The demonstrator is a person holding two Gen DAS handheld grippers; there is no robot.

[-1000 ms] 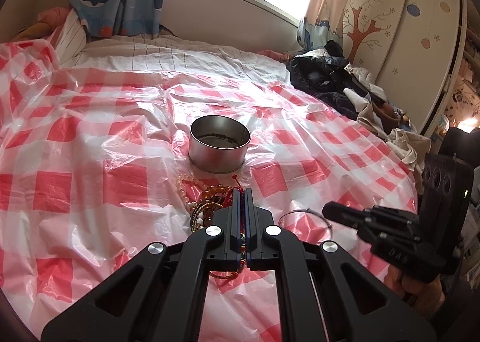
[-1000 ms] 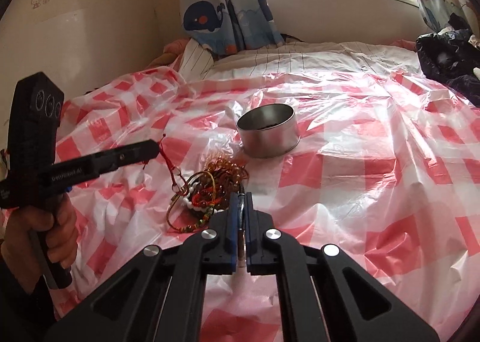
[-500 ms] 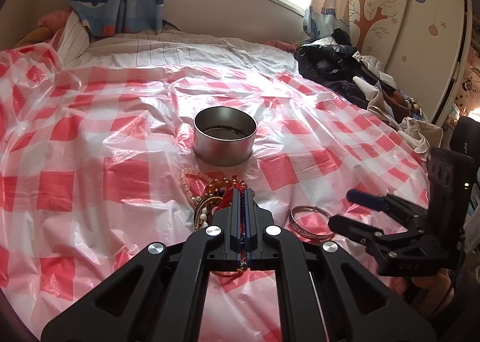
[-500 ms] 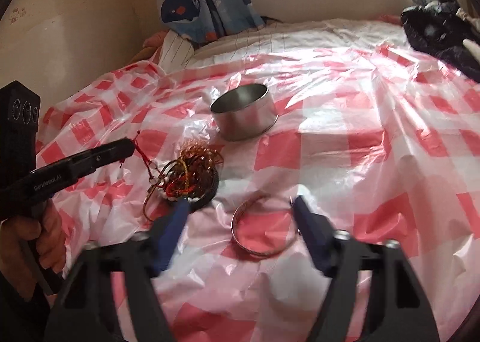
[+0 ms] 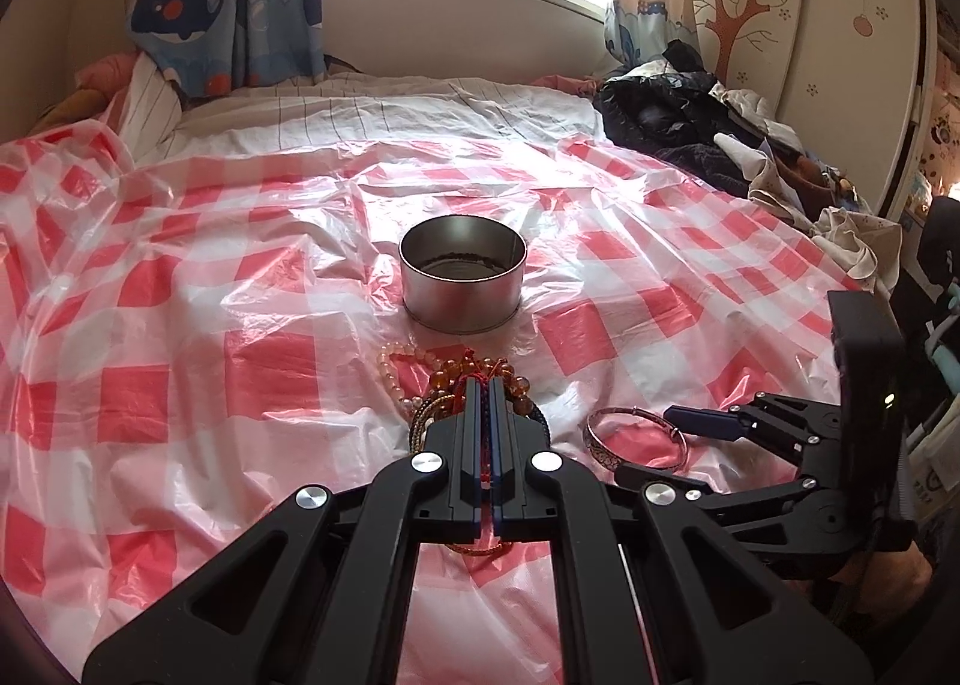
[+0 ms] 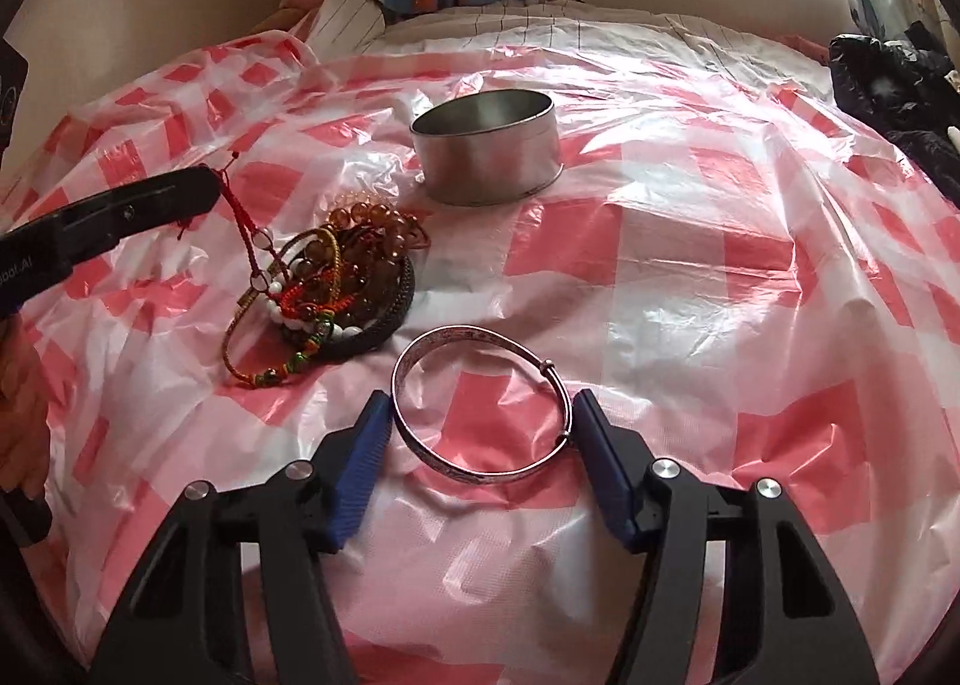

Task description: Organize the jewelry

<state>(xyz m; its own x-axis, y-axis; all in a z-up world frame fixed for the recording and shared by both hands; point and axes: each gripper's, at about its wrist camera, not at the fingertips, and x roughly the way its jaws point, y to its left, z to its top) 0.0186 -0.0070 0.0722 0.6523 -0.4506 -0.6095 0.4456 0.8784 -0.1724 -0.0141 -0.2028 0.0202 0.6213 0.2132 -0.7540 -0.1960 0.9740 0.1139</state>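
Silver bangle (image 6: 480, 400) flat on checked plastic sheet (image 6: 690, 277), directly ahead of right tongs (image 6: 483, 445) and bracketed by their spread blue pads (image 6: 366, 445), one just outside each side of the ring; contact with either pad not resolvable. No true long axis: near-circular hoop lying flat, opening upward, small clasp toward right pad. Right tongs clearly nearer than left. Metal tin (image 6: 489, 144) farther ahead, well apart, slightly left of hoop's centre. Left tongs (image 5: 485, 427) pressed together, pinching red cord (image 6: 243, 229) that rises from tangled bracelet pile (image 6: 336, 277), just left of bangle. Right wrist view: bracketing of hoop and lifted cord. Left wrist view: dark layer at tin's bottom, contents unidentifiable; bangle (image 5: 636, 439) between pile and right tongs (image 5: 672, 448); pile partly hidden behind closed fingers.
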